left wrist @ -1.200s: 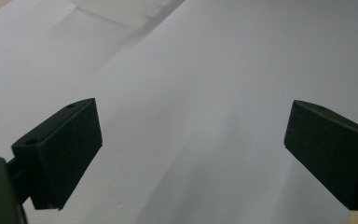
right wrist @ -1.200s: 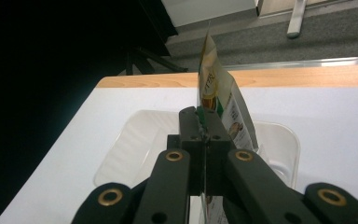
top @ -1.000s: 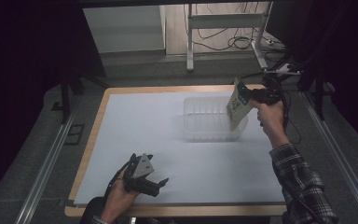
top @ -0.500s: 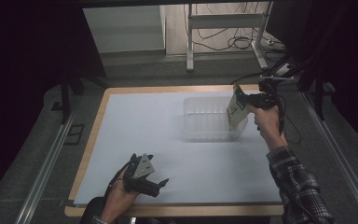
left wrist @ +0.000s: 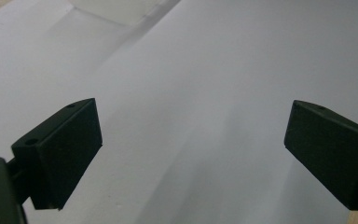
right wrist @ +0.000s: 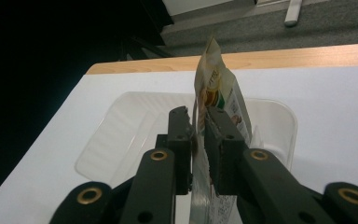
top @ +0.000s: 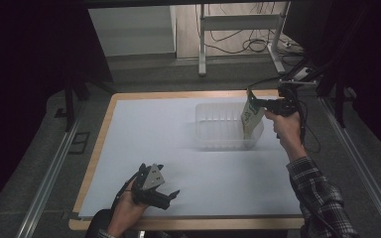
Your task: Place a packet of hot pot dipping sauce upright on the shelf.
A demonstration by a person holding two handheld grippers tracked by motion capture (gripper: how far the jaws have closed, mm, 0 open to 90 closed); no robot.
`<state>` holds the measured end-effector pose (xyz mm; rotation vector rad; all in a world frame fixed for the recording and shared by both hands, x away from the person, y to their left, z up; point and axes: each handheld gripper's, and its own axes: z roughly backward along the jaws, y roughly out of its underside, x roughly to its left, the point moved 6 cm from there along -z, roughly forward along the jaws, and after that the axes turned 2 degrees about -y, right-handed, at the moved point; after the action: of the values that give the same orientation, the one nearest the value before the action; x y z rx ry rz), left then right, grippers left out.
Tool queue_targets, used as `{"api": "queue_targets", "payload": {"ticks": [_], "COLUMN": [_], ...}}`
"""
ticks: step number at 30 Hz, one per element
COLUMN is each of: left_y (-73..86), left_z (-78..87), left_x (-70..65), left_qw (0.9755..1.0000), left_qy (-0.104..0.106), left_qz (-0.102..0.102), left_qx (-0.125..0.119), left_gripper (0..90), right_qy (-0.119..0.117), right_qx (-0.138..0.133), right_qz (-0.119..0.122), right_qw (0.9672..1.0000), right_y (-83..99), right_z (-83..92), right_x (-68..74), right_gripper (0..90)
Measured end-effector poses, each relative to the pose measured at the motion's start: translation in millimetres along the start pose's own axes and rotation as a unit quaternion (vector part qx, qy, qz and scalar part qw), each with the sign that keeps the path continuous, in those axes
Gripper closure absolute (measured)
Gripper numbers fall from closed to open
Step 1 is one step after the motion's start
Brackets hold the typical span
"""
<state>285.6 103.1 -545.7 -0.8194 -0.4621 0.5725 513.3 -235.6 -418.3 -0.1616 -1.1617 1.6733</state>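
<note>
A slim printed snack packet (top: 252,117) (right wrist: 216,84) stands upright with its lower end inside a clear plastic tub (top: 217,130) (right wrist: 121,140) at the far right of the white table sheet (top: 154,139). My right gripper (top: 256,103) (right wrist: 196,115) reaches in from the right, its jaws on either side of the packet. They have just been opening; a thin gap shows at one pad, so the packet is loose between them. My left gripper (top: 171,197) (left wrist: 191,154) rests near the front edge, open wide over bare white sheet with nothing between its jaws.
The wooden table edge (top: 178,94) frames the sheet. Grey carpet, metal rails (top: 49,168) and a desk leg with cables (top: 202,44) lie beyond it. A person's checked sleeve (top: 317,193) comes in at the lower right.
The right gripper has lowered the packet and tipped it from tilted to upright, so its lower end now sits in the tub. Its jaws have parted slightly. The left gripper has not moved.
</note>
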Motion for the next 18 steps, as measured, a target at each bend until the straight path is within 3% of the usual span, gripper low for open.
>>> {"api": "queue_targets", "payload": {"ticks": [18], "left_y": [-0.3], "left_z": [0.3], "left_x": [0.0], "left_qw": [1.0], "left_qy": [-0.001], "left_qz": [0.0], "left_qx": [-0.002], "left_gripper": [3.8], "right_qy": [0.014], "right_qx": [0.002], "right_qz": [0.041], "right_qw": [0.9991], "right_y": [3.3], "right_z": [3.8], "right_x": [9.9], "right_gripper": [60.1]}}
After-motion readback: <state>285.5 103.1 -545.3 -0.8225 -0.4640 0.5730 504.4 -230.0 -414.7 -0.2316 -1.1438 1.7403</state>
